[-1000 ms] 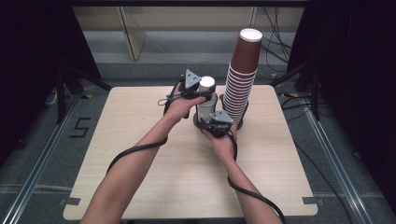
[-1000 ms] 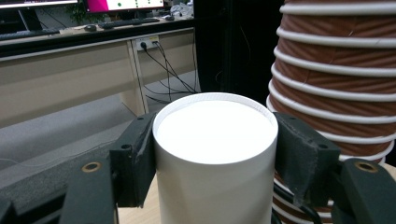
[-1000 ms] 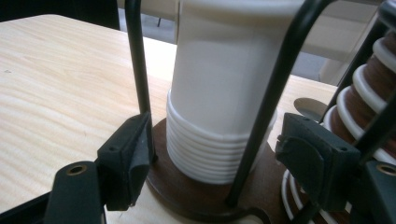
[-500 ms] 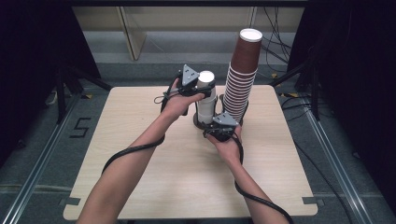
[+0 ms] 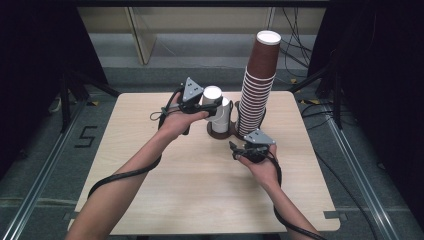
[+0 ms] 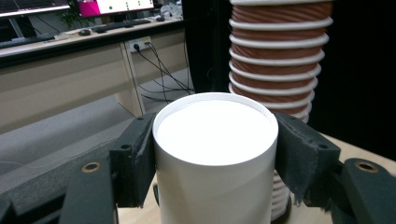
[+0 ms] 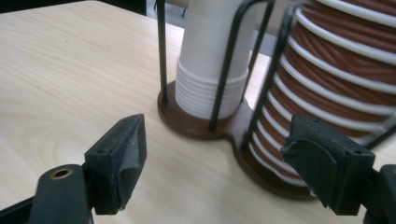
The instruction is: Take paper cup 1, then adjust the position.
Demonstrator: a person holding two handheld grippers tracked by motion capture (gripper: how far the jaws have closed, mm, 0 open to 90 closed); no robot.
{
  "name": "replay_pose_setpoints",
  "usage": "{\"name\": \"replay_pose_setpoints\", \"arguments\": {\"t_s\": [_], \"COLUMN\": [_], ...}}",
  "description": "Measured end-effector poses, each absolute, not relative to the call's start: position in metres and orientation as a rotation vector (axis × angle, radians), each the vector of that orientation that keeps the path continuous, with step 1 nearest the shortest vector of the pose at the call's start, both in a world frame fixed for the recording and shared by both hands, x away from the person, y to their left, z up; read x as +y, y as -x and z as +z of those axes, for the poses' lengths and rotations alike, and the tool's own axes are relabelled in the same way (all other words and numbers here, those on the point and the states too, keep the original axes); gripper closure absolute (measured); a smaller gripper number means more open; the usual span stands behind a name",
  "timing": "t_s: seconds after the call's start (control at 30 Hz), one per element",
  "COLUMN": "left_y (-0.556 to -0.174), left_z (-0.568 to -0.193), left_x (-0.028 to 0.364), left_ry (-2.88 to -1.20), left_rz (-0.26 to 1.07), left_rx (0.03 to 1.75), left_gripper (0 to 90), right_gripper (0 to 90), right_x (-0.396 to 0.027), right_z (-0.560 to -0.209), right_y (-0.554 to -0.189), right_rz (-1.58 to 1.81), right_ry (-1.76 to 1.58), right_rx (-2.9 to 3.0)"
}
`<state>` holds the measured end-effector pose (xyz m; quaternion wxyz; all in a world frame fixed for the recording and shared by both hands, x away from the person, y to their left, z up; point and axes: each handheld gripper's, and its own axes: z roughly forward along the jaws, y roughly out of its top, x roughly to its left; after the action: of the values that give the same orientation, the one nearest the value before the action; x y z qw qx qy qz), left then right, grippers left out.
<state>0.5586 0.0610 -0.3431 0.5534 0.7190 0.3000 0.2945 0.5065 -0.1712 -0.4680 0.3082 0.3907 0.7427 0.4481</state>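
Left gripper [image 5: 206, 104] clamped on a white cup [image 6: 215, 154], lifted from the white stack [image 7: 210, 93] in the holder [image 7: 224, 128]; right gripper [image 7: 215, 163], jaws just opening and empty, beside it; cup separated, placement still to do

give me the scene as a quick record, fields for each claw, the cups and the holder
left claw: shut on the white cup, jaws pressing its two sides just below the rim
white cup: upside down, topmost of the white stack
white stack: short, nested in the holder's left bay
brown stack: tall, nested in the right bay, rising well above the white one
holder: dark brown base with thin black upright rods, on the table
right claw: jaws have just been opening, nothing between them, near the holder's base
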Motion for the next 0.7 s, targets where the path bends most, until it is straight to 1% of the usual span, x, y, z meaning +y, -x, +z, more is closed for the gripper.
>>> {"name": "replay_pose_setpoints", "arguments": {"t_s": [0.07, 0.23, 0.3, 0.5, 0.53, 0.7], "left_y": [-0.551, -0.536, -0.523, -0.5, -0.492, -0.477], "left_z": [-0.346, -0.35, -0.353, -0.363, -0.37, -0.382], "left_x": [0.063, 0.069, 0.074, 0.08, 0.081, 0.084], "left_ry": [-1.716, -1.745, -1.772, -1.828, -1.843, -1.882], "left_rz": [0.691, 0.685, 0.676, 0.657, 0.643, 0.614], "left_rx": [0.702, 0.701, 0.695, 0.684, 0.679, 0.669], "left_gripper": [33.5, 33.5, 33.6, 33.5, 33.5, 33.5], "right_gripper": [21.0, 20.2, 20.1, 19.3, 19.2, 18.9], "right_x": [-0.179, -0.196, -0.2, -0.197, -0.195, -0.184], "right_z": [-0.467, -0.466, -0.465, -0.468, -0.469, -0.471], "right_y": [-0.501, -0.483, -0.476, -0.458, -0.453, -0.44], "right_rz": [1.175, 1.182, 1.204, 1.302, 1.303, 1.335], "right_ry": [-0.995, -1.031, -1.05, -1.083, -1.036, -1.011], "right_rx": [1.975, 1.962, 1.952, 1.981, 1.993, 2.035]}}
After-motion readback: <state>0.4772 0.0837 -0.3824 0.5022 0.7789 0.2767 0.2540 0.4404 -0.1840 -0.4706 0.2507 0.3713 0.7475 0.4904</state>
